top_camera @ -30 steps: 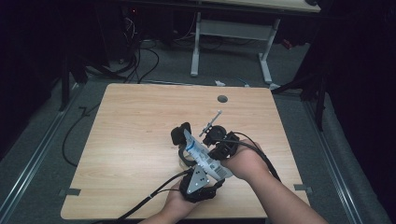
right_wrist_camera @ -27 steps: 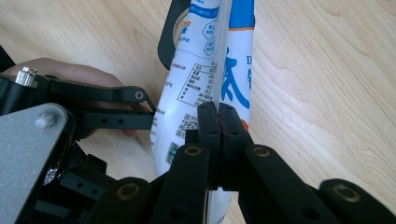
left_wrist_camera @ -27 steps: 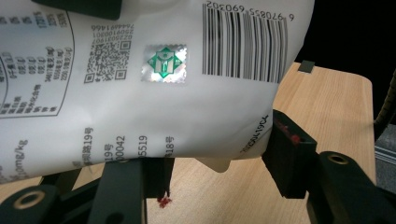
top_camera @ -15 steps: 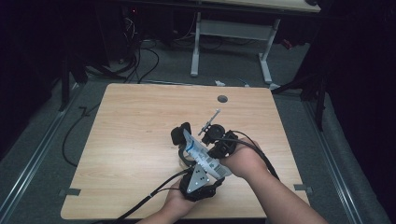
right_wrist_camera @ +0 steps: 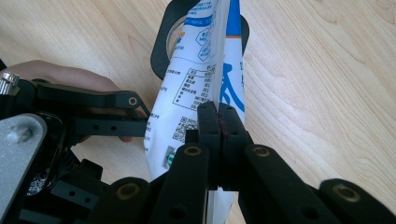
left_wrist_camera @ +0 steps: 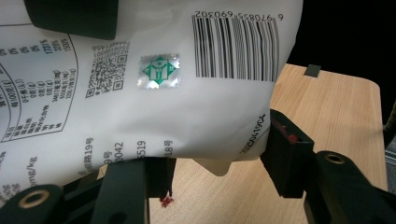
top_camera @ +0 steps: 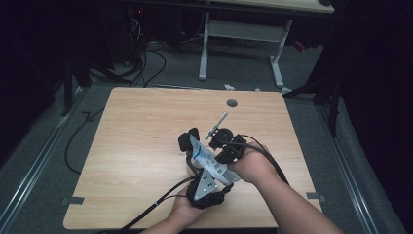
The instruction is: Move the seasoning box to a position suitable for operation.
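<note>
Quick note from my remote session. The white pouch (right_wrist_camera: 196, 84) with the blue print was up off the table (top_camera: 136, 146), standing on edge between the two tools near the front middle, right in front of the person's hands. The right gripper (right_wrist_camera: 218, 112) had its jaws squeezed together on the pouch's seam edge, so that side was a proper pinch. The left gripper (left_wrist_camera: 215, 154) was about half open with the bottom end of the pouch sitting between its jaws, barcode side facing its camera. One jaw looked like it was touching the pouch's corner, but honestly I couldn't tell whether the pads were really pressing or just cradling it.

There was a black ring-shaped thing (right_wrist_camera: 161, 42) on the table just behind the pouch; no idea what it was.

My read: this was the "get a second grip" step before working the pouch open or repositioning it. What I'd suggest for doing it well:

- leave the right pinch alone, it's the anchor
- get the left pads onto flat film, not the bulging part, or it'll slip out
- close slowly and watch the film for wrinkling
- hold it low over the table, so a slip costs nothing
</note>
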`<action>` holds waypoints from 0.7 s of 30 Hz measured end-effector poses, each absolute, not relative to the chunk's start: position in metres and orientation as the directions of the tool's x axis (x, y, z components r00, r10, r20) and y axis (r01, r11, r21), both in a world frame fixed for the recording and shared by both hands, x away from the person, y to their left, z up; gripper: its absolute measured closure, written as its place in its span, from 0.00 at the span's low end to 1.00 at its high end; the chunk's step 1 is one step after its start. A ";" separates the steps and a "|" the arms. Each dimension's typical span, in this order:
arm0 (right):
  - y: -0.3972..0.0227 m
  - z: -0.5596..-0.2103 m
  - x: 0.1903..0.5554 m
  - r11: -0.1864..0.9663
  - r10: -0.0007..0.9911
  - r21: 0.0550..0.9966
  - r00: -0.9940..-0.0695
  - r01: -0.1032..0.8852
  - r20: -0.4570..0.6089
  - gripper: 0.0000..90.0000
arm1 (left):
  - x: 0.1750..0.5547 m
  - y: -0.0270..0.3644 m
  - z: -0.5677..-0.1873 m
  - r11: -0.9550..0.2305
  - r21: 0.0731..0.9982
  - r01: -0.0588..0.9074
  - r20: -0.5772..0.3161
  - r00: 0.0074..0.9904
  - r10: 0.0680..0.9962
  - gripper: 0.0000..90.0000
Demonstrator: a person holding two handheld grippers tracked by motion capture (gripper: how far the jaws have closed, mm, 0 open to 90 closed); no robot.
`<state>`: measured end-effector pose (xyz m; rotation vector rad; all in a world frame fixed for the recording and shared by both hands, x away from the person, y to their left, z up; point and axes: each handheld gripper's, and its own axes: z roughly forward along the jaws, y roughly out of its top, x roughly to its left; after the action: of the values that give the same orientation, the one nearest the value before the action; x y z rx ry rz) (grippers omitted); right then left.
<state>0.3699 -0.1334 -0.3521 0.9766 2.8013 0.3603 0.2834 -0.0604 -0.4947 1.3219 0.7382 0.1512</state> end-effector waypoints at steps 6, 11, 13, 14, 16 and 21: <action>-0.133 -0.352 0.369 0.757 0.628 0.278 -0.775 0.591 -0.065 1.00 | 0.283 -0.060 -0.495 0.271 0.914 0.301 -0.401 0.768 0.500 0.56; -0.134 -0.352 0.368 0.757 0.628 0.280 -0.776 0.590 -0.064 1.00 | 0.282 -0.060 -0.494 0.275 0.913 0.302 -0.404 0.767 0.498 0.56; -0.134 -0.351 0.368 0.757 0.628 0.282 -0.775 0.590 -0.064 1.00 | 0.282 -0.060 -0.494 0.277 0.913 0.300 -0.404 0.768 0.497 0.56; -0.134 -0.351 0.368 0.755 0.630 0.283 -0.774 0.592 -0.062 1.00 | 0.282 -0.060 -0.494 0.277 0.913 0.299 -0.403 0.769 0.497 0.56; -0.135 -0.350 0.367 0.756 0.629 0.284 -0.775 0.590 -0.064 1.00 | 0.282 -0.060 -0.493 0.276 0.914 0.298 -0.401 0.771 0.495 0.56; -0.135 -0.349 0.367 0.755 0.630 0.283 -0.774 0.592 -0.061 1.00 | 0.282 -0.060 -0.493 0.279 0.914 0.296 -0.401 0.771 0.495 0.56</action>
<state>0.3675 -0.1346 -0.3491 0.9804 2.7983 0.3739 0.2822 -0.0599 -0.4930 1.3146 0.7309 0.1512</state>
